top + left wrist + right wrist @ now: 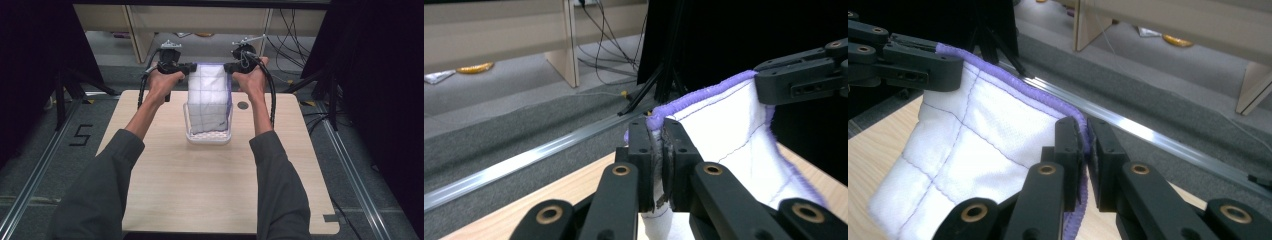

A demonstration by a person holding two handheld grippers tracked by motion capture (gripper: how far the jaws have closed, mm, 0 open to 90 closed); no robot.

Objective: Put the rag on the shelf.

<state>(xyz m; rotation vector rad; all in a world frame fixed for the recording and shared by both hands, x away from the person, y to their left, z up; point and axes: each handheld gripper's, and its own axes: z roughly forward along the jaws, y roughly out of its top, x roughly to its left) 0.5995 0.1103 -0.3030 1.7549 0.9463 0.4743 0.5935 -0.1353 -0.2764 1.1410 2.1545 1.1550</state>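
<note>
Claws (185,69) (231,67) pinch cloth (207,97) hanging into white basket (209,136)

The cloth (207,97) pinched in the black left gripper (658,150) and black right gripper (1084,152) is white, quilted in a thin purple grid, with a purple stitched hem. Below them stands a basket (209,136), seemingly white with a dotted base, on a pale wood-grain table (210,185).

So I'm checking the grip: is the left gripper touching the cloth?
Touching. The left gripper view shows the left gripper with its jaws pinched on the cloth's purple-edged corner.
</note>
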